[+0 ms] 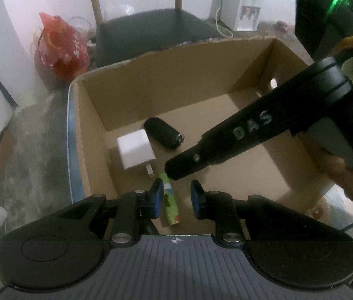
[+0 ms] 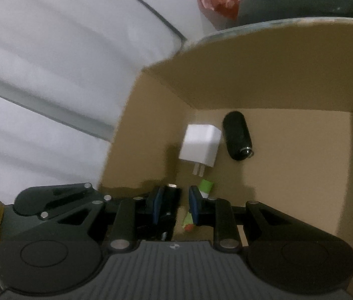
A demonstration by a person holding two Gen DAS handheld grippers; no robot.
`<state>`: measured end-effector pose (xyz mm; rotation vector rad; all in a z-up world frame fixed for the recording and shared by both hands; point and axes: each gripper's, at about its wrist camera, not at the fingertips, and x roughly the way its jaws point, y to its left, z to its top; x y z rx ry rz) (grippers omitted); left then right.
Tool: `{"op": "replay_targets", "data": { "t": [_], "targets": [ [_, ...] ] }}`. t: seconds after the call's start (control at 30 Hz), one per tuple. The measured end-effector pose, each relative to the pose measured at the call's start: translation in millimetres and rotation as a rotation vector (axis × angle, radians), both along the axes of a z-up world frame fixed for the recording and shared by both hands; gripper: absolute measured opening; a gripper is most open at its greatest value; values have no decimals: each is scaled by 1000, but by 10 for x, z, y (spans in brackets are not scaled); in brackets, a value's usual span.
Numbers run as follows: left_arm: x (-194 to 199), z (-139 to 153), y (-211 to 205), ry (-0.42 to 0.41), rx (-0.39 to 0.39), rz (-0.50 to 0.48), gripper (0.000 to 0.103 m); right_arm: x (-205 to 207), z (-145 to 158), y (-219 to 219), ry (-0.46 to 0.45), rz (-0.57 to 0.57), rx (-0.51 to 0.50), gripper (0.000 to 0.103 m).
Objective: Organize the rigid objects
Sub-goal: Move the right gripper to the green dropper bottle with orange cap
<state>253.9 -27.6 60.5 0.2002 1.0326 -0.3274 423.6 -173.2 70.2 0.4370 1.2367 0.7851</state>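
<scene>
Green tube (image 1: 170, 203): it lies on the floor of the cardboard box (image 1: 151, 80), in the near left corner. We take it as the item now in hand.
Long axis: it runs almost in line with the direction the left gripper (image 1: 176, 197) points. The far end is under the tip of the right gripper (image 1: 174, 171).
Position relative to the left jaws: the tube sits in the gap, beside the left-hand pad and apart from the right-hand one.
Left jaws: slightly open, and not clamped on the tube.
Right jaws: a narrow gap shows in the right wrist view. A dark part shows against one pad; we cannot tell what it is, or whether anything is gripped.
Nearer hand: the left. Its jaws straddle the tube, while the right only hovers at the tube's far end.
Neighbours: a white charger (image 1: 136, 152) lies just beyond the tube, prongs toward it. A black cylinder (image 1: 164, 135) lies beside the charger, nearer the back wall.
Coming move, our judgement: if the tube is placed, we lift the left jaws straight back along the tube's axis to avoid knocking it.
</scene>
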Motion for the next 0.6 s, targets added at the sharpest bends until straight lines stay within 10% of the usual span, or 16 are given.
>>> {"op": "replay_targets", "data": {
  "t": [0.6],
  "targets": [
    [-1016, 676, 250, -300, -138, 24, 37, -1421, 836, -1062, -322, -165, 180, 27]
  ]
}}
